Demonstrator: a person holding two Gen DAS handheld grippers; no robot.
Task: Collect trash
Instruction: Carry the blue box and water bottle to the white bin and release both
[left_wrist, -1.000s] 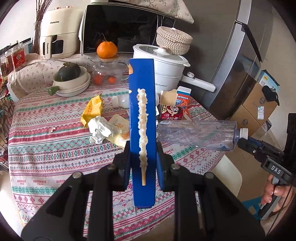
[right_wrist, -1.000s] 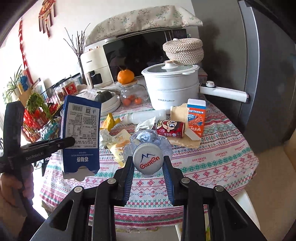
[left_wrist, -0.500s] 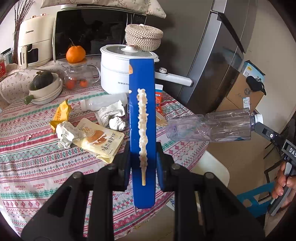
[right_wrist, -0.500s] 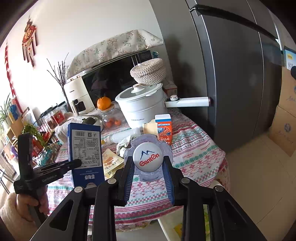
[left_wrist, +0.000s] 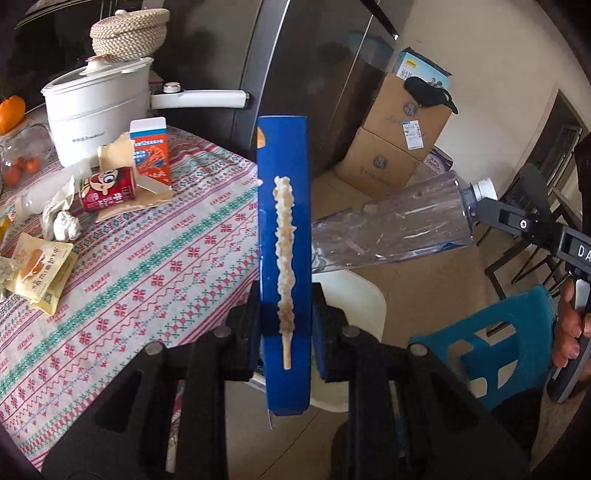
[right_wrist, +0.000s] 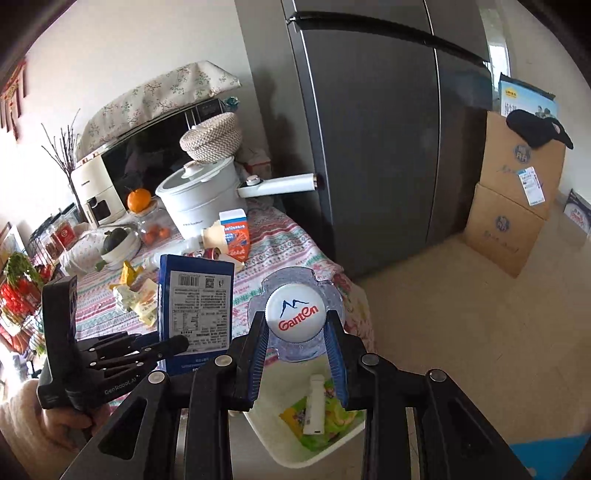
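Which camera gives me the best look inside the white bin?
Right wrist: below the right gripper the white bin lies open, with a green wrapper and small white bottle inside. Left wrist shows only its rim behind the blue box.

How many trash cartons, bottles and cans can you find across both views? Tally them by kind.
Cartons: 2 (blue carton, orange carton)
Bottles: 3 (clear bottle, frosted bottle, small white bottle)
Cans: 1 (red can)
Total: 6

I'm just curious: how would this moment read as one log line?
left gripper: shut on blue carton | right gripper: shut on clear bottle | white bin: below bottle
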